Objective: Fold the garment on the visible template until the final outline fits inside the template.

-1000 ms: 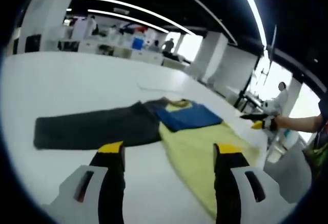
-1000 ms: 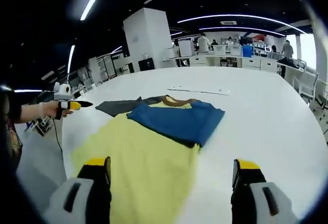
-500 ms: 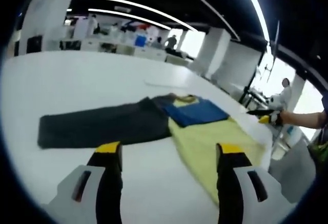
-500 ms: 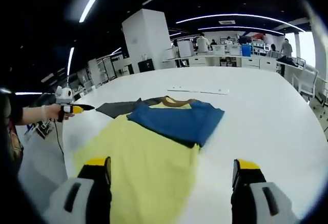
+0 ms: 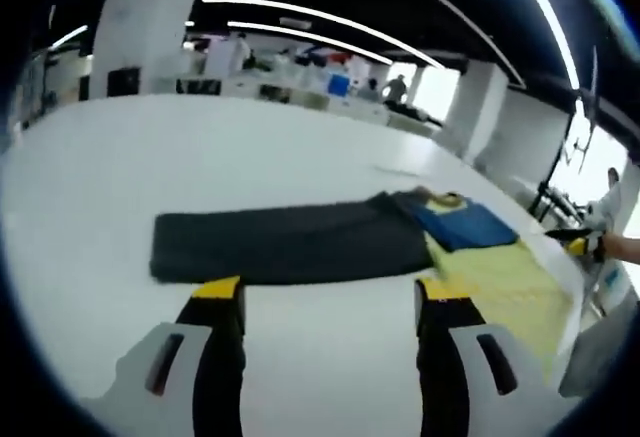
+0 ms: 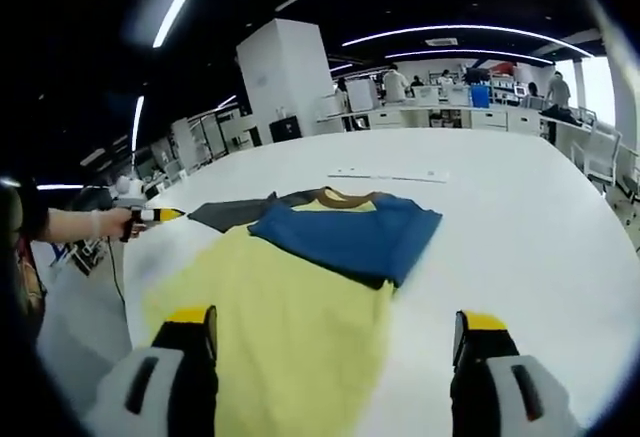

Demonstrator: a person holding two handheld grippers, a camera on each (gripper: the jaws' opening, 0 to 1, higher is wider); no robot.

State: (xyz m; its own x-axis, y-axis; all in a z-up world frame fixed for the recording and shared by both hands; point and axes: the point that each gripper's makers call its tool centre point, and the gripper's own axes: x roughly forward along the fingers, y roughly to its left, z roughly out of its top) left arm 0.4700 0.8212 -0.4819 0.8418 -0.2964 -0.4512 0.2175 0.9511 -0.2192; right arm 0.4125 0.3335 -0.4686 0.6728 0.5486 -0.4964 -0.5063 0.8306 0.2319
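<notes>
In the left gripper view, a dark garment (image 5: pixel 290 244) is laid flat on the white counter (image 5: pixel 150 157), with the yellow shirt (image 5: pixel 505 282) and its blue sleeve (image 5: pixel 465 225) just to its right. The left hand-held gripper (image 5: pixel 330 292) is held above the counter, jaws apart, nothing gripped. In the right gripper view, the shirt (image 6: pixel 290 327) is spread ahead; the right hand-held gripper (image 6: pixel 340 322) is wide open too.

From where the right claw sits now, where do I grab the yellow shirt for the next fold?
Probably the yellow shirt's near hem, at the corner by the right claw. It lies flat on the white table with that edge closest, between the open jaws. Come in low from this side, sliding one jaw under the edge. The blue sleeve is already folded across the top, so leave it.
</notes>
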